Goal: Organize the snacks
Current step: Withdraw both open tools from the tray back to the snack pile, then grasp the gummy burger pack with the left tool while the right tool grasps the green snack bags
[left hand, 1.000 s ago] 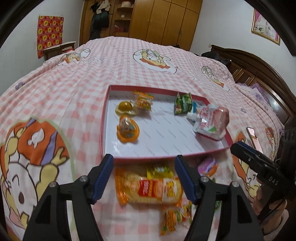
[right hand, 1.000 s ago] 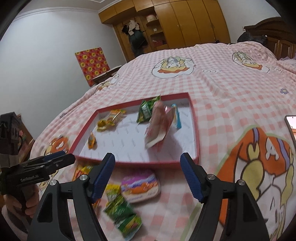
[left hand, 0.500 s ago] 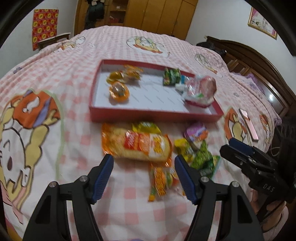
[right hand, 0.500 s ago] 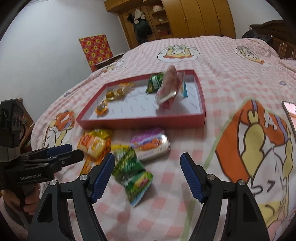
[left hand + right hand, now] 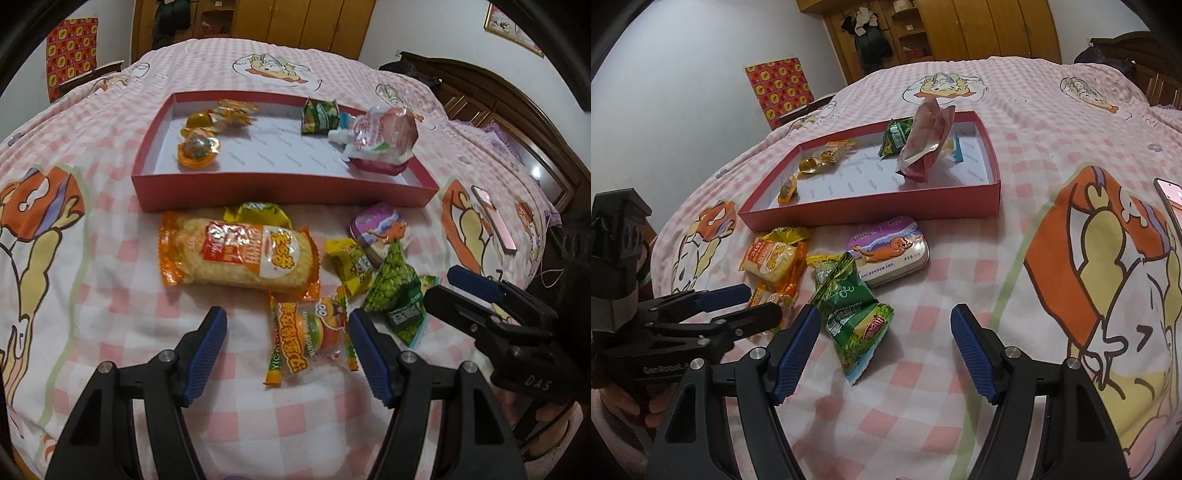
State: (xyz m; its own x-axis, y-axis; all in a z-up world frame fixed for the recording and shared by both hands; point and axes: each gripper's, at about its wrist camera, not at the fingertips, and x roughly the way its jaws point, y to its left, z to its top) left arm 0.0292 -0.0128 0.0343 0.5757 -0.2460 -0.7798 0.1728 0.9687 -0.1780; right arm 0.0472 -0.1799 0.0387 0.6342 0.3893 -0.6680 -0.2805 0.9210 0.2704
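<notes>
Left gripper spread wide, low centre frame, straddling the burger gummy pack, light, crinkly, slippery, best pinched across its flat middle; right gripper likewise spread, empty; beyond, red tray at upper centre.
</notes>
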